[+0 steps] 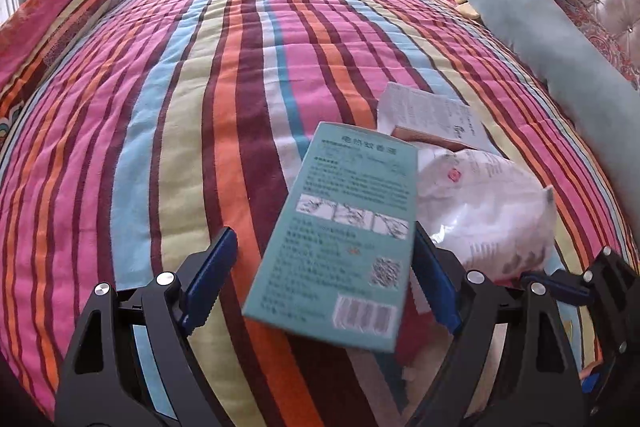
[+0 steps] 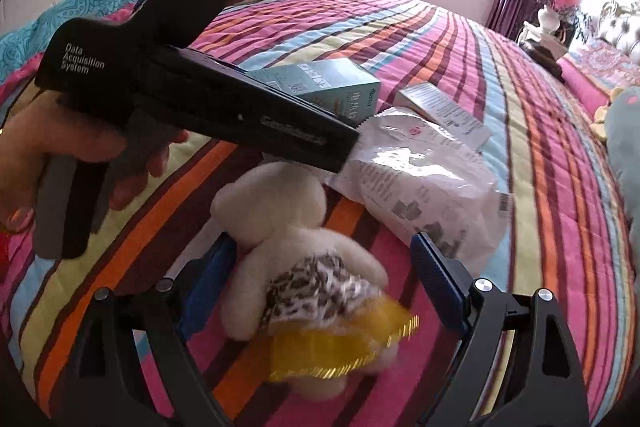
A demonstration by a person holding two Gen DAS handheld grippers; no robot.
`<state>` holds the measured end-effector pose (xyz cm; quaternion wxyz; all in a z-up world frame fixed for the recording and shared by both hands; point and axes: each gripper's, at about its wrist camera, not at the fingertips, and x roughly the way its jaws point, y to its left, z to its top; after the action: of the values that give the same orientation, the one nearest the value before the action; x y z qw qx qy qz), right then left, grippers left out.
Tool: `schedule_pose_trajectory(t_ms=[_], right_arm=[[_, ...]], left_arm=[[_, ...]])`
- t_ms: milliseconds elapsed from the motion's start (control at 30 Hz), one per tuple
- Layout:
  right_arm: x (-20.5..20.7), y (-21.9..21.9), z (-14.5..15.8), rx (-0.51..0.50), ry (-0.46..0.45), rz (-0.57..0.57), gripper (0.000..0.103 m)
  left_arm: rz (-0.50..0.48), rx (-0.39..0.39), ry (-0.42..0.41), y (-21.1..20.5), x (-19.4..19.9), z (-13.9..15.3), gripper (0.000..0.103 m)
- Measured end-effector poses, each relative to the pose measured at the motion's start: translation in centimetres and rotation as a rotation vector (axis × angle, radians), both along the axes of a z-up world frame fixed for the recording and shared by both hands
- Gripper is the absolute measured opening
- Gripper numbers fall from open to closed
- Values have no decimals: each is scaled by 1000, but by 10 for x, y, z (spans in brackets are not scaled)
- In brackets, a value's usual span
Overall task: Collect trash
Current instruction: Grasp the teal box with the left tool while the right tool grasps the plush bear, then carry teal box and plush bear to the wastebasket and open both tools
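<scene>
Here the likeliest slip, as I judge it, is grabbing the wrong thing: the right gripper (image 2: 322,291) straddles a cream plush toy (image 2: 280,247) with a yellow wrapper (image 2: 340,347) lying over it at lower centre of the right wrist view, so closing now could catch the toy along with the trash. Its fingers (image 2: 436,283) are spread wide, released, holding nothing; whether they brush the plush I cannot tell. The left gripper (image 1: 320,279) is also wide apart in the lower part of its view, with a teal box (image 1: 340,231) between the fingers, tilted up off the striped bed cover (image 1: 180,107). The box sits against the right finger (image 1: 434,287) and well clear of the left one, so it is not clamped and could slide away as the fingers close. The white plastic bag (image 1: 488,211) and a printed leaflet (image 1: 432,115) lie just beside the box, toward centre right, and could be dragged along.
</scene>
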<state>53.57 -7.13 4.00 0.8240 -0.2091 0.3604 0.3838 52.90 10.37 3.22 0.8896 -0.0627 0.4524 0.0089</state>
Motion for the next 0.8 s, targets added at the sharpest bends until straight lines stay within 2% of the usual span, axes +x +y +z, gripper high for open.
schedule_pose_trajectory(t_ms=[167,300,333,367,400,433,467,567,733,800], right_arm=[[5,6,-10,-13,43,-12,84],[6,0,-10,20,79,-36,83],[5,0,-9,22,77,-48,82],[4,-1,-8,23,75,-64,76],[3,-2,-7,35,80,-78,69],[1,-4,-6,41,79,-95,66],[0,-6,-6,41,81,-113,61],[-3,-12,-5,58,98,-166,55],[-19,-23,-4,14,39,-310,53],[-23,-37,-1,56,54,-360,52]], left_arm=[[15,29,-6,2,5,-6,83],[13,58,-5,0,5,-10,82],[12,74,-5,-2,5,-10,79],[16,96,-8,-3,5,-10,74],[23,113,-15,-4,3,-10,64],[26,117,-19,-4,3,-9,51],[36,124,-19,-3,2,-8,47],[61,115,-12,4,-2,-6,47],[119,181,-10,16,-20,-5,47],[132,162,-10,24,-31,-2,47]])
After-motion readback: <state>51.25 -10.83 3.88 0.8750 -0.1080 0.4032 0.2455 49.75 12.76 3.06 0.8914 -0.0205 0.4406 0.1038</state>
